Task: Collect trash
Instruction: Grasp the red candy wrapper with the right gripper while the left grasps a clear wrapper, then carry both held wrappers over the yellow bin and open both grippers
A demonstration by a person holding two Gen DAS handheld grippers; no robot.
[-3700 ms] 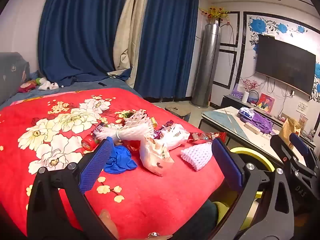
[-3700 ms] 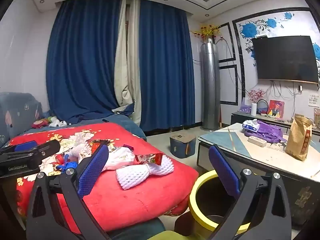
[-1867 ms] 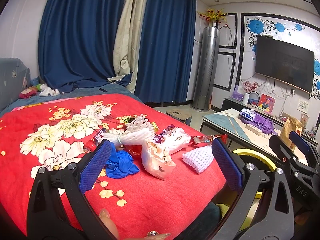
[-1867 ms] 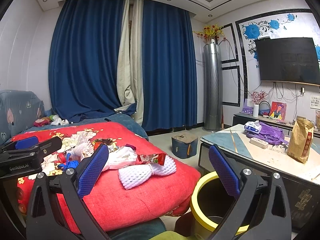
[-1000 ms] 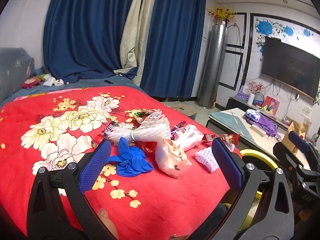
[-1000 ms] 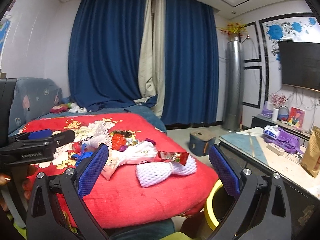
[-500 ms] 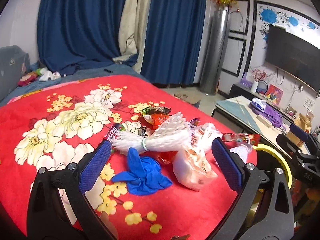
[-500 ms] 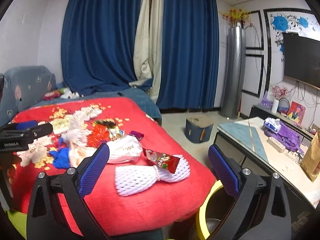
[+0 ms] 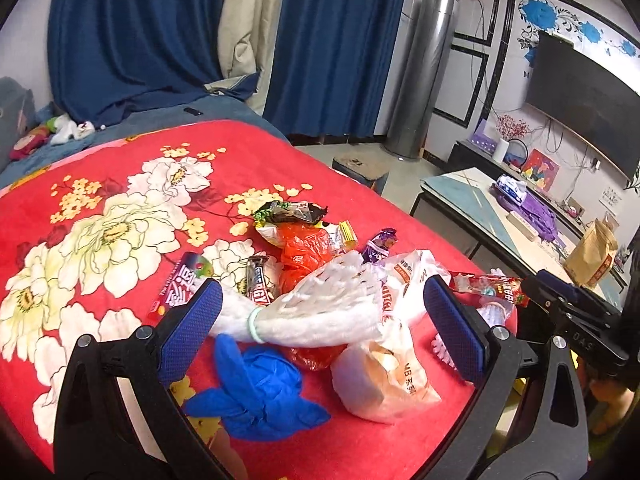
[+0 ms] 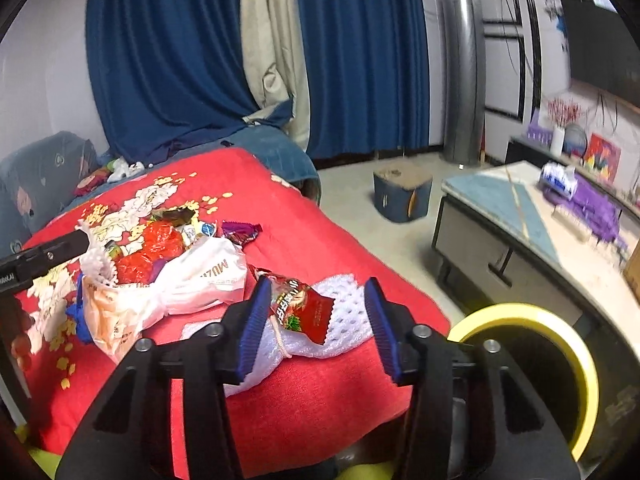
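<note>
A heap of trash lies on the red flowered blanket (image 9: pixel 360 208). My left gripper (image 9: pixel 320 284) is open wide just above a tied white foam net (image 9: pixel 320 316), with a blue glove (image 9: pixel 256 392) and a white plastic bag (image 9: pixel 384 380) close in front. My right gripper (image 10: pixel 317 282) is closing. A red snack wrapper (image 10: pixel 304 308) and a second white foam net (image 10: pixel 344 320) lie between its jaws at the bed's edge. The wrapper meets the left pad, and a small gap shows at the right pad. Orange bags and small wrappers (image 9: pixel 304 248) lie behind.
A yellow-rimmed bin (image 10: pixel 520 312) stands on the floor just right of the bed's corner. Beyond it is a low table (image 10: pixel 520 216) with purple items and a brown paper bag (image 9: pixel 592 256). A small blue box (image 10: pixel 402 190) sits on the floor near the curtains.
Both grippers have moved forward and dipped toward the trash heap. The right jaws have narrowed around the red wrapper and foam net. The left jaws stay wide.
</note>
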